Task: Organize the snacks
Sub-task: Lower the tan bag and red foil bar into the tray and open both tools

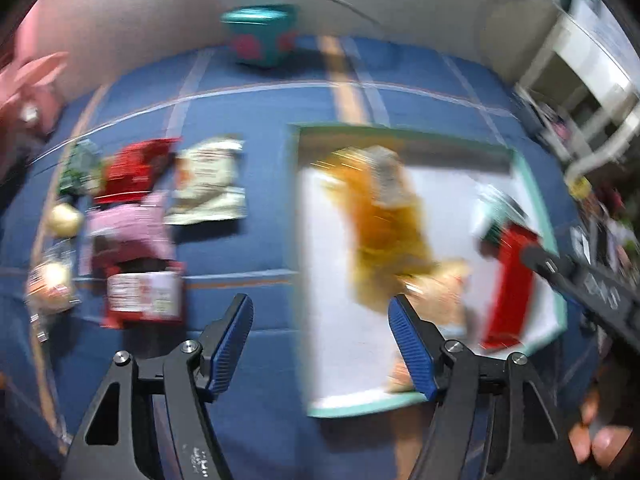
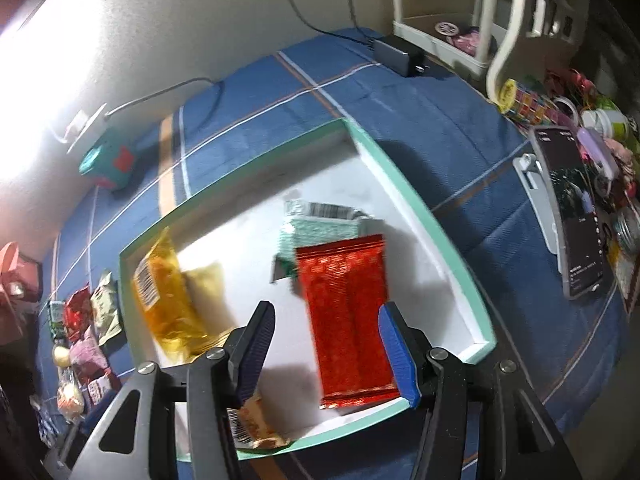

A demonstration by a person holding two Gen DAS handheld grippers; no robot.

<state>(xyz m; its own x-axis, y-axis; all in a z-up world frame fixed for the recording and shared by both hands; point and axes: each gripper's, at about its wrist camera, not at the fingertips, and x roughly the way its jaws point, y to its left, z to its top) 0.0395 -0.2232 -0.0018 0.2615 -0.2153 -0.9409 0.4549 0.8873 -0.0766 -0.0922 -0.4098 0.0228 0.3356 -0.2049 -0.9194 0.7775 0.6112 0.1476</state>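
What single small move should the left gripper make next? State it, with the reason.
Probably swing the left gripper, open and empty, left toward the loose snack packets on the blue cloth. Several packets already lie in the tray, and the right gripper is open over the red packet there.

Blue plaid bedspread (image 2: pixel 460 140), teal-rimmed tray (image 2: pixel 416 204), loose snack packets (image 1: pixel 132 216) (blurred), teal box (image 2: pixel 108 164), phone (image 2: pixel 572 208)
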